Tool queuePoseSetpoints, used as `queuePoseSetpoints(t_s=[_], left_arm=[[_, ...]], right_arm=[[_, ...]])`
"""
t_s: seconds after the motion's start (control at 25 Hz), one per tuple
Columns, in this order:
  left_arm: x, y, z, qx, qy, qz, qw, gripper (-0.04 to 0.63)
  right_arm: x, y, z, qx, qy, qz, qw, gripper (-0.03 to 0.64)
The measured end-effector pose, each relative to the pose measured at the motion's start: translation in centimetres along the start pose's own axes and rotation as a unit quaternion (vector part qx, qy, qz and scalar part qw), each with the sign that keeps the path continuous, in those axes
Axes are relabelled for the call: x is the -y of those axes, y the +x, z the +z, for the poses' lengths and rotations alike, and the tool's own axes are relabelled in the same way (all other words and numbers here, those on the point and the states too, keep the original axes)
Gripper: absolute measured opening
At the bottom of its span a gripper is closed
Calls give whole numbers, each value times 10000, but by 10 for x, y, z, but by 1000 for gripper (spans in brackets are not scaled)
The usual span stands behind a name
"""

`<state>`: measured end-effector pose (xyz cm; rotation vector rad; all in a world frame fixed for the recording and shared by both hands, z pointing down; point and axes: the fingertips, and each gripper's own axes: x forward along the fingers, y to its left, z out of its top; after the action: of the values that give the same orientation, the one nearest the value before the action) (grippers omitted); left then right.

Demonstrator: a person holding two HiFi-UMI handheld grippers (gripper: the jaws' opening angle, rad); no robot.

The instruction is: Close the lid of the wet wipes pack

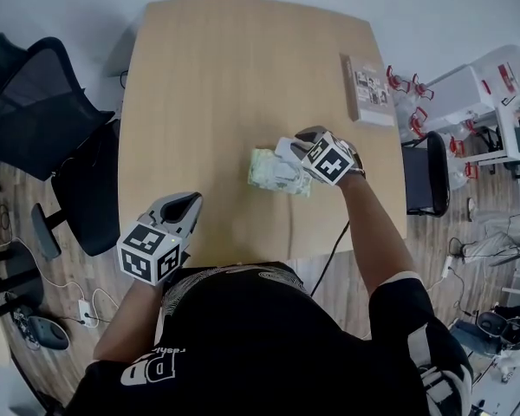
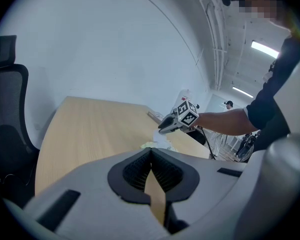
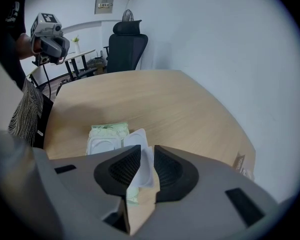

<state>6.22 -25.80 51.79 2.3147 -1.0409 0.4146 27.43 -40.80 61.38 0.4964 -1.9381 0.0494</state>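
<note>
A pale green wet wipes pack (image 1: 273, 173) lies on the wooden table (image 1: 225, 76), right of centre, and its white lid (image 1: 286, 149) stands up open. My right gripper (image 1: 296, 144) is at the pack's far right end. In the right gripper view the lid (image 3: 136, 139) sits in the narrow gap of my right gripper (image 3: 146, 160), above the pack (image 3: 107, 130). My left gripper (image 1: 191, 203) is at the table's near left edge, well away from the pack, shut and empty. The left gripper view has my left gripper (image 2: 151, 156) with its pads touching and the pack (image 2: 152, 145) far ahead.
A flat printed box (image 1: 368, 89) lies at the table's far right edge. Black office chairs (image 1: 35, 102) stand left of the table and another chair (image 1: 429, 173) stands on the right. White equipment with red clips (image 1: 468, 94) stands beyond that. Cables run over the floor.
</note>
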Motion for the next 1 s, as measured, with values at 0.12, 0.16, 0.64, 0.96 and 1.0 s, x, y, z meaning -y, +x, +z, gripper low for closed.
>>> queuePoseSetpoints(t_s=[0.12,0.16,0.64,0.96,1.0], left_arm=[[2,-2,0,22,41,-38,10000,17],[3,-3,0,26,59,-56,10000,17],[11,-10,-5,0,151,-204,9997,17],[16,-9,-5,20,175,-315,9993,17],[16,-8,-5,16,177,-327,9993,17]], right_arm=[[-5,-7,2,-64,-67,13,10000,80],[-7,-10,2,-80,-95,13,9999,76],[-33,-30,4,-121,-246,-142,9995,34],[-52,-34,2,-106,-167,-192,9996,26],[-54,-34,1,-110,-168,-193,9996,25]])
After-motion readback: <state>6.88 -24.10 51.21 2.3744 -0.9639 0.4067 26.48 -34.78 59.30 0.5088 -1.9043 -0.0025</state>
